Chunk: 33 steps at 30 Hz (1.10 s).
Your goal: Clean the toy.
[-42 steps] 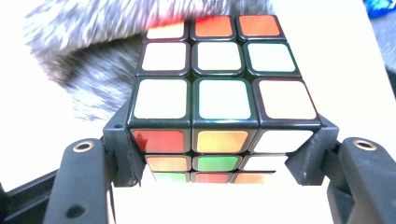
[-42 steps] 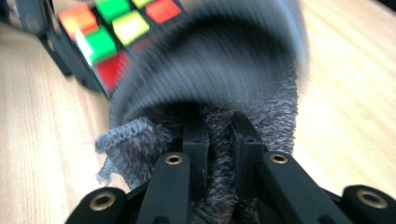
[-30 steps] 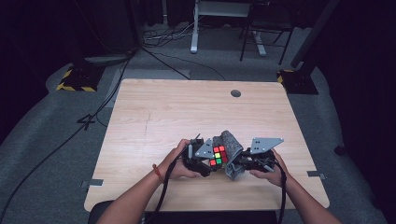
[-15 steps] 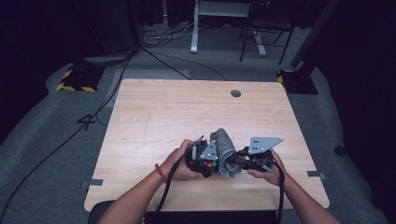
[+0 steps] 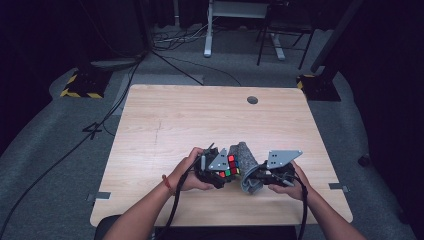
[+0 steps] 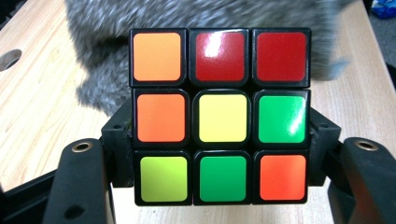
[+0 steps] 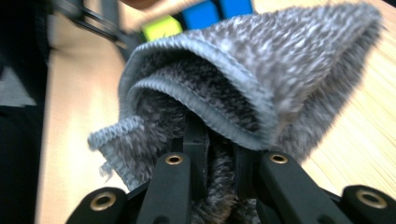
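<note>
High view: both hands low near the counter front edge, left tool clamped on a puzzle cube, right tool pinching a grey fuzzy cloth. Cloth bunched right behind the cube, touching it.

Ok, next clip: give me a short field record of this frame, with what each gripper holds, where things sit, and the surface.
left gripper: shut on the puzzle cube, jaws pressing its two sides
right gripper: shut on the grey cloth, bunched fabric between the jaws
cube face toward left gripper view: orange, red, red; orange, yellow, green; lime, green, orange-red
cloth versus cube: right beside the cube; contact unclear
surface: wooden table, near edge
table feature: round hole at far side
</note>
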Motion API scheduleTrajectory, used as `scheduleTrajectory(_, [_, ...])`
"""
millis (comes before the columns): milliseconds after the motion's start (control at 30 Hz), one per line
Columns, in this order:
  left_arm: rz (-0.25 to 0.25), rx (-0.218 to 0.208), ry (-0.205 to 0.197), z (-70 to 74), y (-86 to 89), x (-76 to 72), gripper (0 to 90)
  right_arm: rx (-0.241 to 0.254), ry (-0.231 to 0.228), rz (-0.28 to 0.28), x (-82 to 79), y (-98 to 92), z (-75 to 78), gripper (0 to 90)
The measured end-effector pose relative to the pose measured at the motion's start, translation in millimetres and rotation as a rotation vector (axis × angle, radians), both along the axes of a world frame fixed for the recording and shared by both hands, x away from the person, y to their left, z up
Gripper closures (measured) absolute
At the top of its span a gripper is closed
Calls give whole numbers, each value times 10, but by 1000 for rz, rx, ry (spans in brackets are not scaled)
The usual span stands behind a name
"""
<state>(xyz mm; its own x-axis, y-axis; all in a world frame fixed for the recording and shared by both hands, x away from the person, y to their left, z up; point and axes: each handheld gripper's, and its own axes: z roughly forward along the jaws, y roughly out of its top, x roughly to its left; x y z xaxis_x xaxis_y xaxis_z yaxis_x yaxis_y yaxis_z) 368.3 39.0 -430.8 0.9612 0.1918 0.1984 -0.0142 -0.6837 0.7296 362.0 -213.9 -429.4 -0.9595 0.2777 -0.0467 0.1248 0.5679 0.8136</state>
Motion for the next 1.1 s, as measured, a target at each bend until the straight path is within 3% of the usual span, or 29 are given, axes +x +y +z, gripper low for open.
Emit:
scheduleTrajectory(167, [9, 22, 17, -55, -40, 27, 334, 60, -6, 41, -63, 36, 81, 796])
scheduleTrajectory(267, [-2, 43, 16, -87, -73, 19, 334, 83, -50, 49, -100, 89, 126, 797])
scheduleTrajectory(333, [-14, 45, 15, -92, -85, 8, 334, 77, -74, 21, -95, 117, 142, 796])
scheduleTrajectory(400, [-17, 49, 13, -87, -88, -7, 334, 87, -65, -4, -59, 115, 135, 796])
scheduleTrajectory(567, [-34, 29, 13, -40, -56, -35, 334, 8, -52, -63, 46, 80, 40, 796])
scheduleTrajectory(700, [-36, -11, 11, 12, 5, -25, 334, -61, 1, -51, 116, 45, -90, 796])
scheduleTrajectory(800, [-23, -57, 14, 73, 57, -6, 335, -105, 31, -9, 102, 71, -173, 796])
scheduleTrajectory(867, [-20, -60, 2, 95, 76, 4, 335, -87, 35, 15, 71, 89, -167, 796])
scheduleTrajectory(1100, [-4, -41, -12, 89, 117, 16, 335, -26, -7, 16, 4, 33, -36, 796])
